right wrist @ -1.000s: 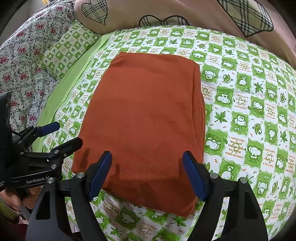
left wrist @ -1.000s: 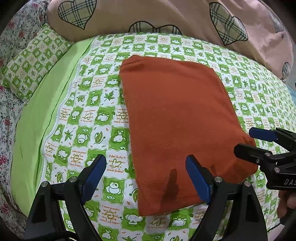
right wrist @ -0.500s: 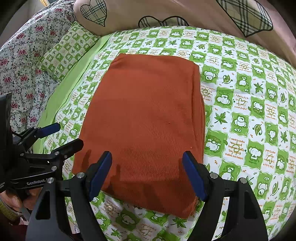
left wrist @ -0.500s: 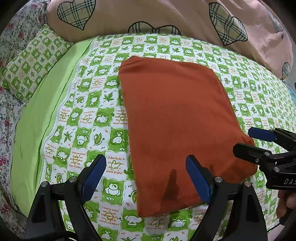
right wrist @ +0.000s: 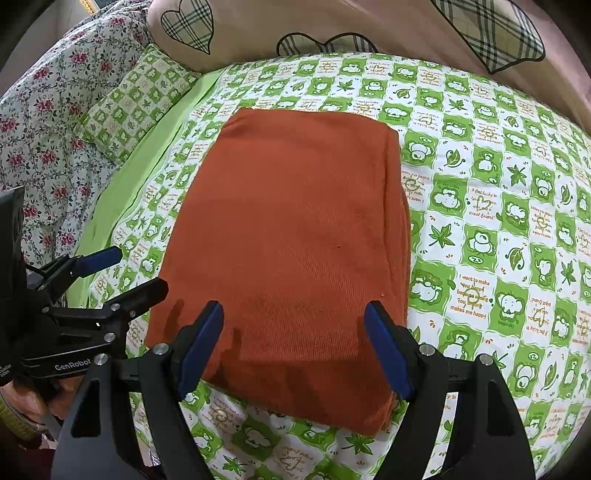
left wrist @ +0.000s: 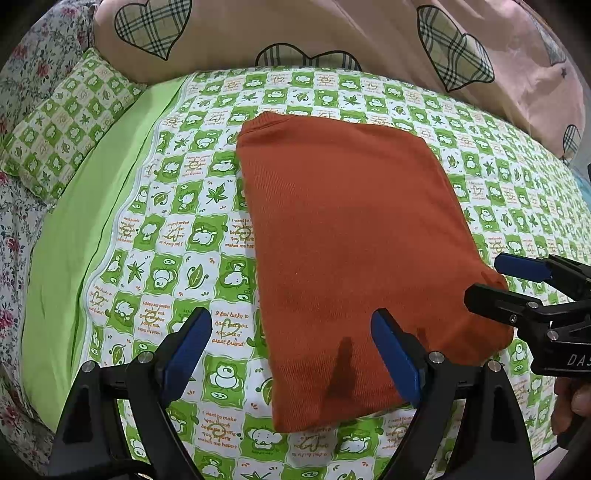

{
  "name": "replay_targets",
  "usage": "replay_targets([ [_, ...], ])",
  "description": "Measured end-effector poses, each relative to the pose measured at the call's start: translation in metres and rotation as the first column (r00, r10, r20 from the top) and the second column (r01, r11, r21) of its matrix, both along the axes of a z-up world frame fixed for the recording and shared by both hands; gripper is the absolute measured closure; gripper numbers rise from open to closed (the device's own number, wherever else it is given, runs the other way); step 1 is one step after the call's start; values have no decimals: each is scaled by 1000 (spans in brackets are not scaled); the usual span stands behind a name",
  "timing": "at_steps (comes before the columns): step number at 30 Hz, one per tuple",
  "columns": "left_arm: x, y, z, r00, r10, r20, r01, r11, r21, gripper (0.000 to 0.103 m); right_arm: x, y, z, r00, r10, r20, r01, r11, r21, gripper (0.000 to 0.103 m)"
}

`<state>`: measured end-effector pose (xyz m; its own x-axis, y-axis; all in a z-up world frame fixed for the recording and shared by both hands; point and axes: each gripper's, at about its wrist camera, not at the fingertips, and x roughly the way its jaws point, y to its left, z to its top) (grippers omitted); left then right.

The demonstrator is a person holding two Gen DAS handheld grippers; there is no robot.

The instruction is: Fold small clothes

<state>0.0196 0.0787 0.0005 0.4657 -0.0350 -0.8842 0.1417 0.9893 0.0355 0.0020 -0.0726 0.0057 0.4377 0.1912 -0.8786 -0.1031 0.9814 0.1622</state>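
Note:
A rust-orange garment [left wrist: 354, 254] lies folded into a flat rectangle on the green-and-white checked bedspread [left wrist: 177, 236]; it also shows in the right wrist view [right wrist: 295, 243]. My left gripper [left wrist: 291, 354] is open and empty, hovering above the garment's near left corner. My right gripper [right wrist: 295, 347] is open and empty above the garment's near edge. Each gripper shows at the side of the other's view: the right one [left wrist: 524, 291] and the left one [right wrist: 99, 273], both with jaws apart.
A pink quilt with plaid hearts [left wrist: 332, 33] lies along the far side. A green checked pillow [left wrist: 59, 122] and floral bedding [right wrist: 40, 129] sit at the left. A plain green strip [left wrist: 85, 221] borders the bedspread.
Both grippers have drawn back a little from the garment, so it sits slightly farther up in both views. The garment itself has not moved.

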Motion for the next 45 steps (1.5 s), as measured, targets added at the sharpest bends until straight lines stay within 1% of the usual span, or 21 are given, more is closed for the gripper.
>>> replay_targets([
  [29, 0, 1, 1, 1000, -1, 2, 1, 1000, -1, 14, 0, 1, 2, 1000, -1, 3, 1, 1000, 4, 24],
  [37, 0, 0, 2, 1000, 0, 3, 0, 1000, 0, 14, 5, 1, 9, 1000, 0, 9, 0, 1000, 8, 24],
  [45, 2, 1, 3, 1000, 0, 6, 0, 1000, 3, 14, 7, 0, 7, 1000, -5, 12, 5, 1000, 11, 24],
])
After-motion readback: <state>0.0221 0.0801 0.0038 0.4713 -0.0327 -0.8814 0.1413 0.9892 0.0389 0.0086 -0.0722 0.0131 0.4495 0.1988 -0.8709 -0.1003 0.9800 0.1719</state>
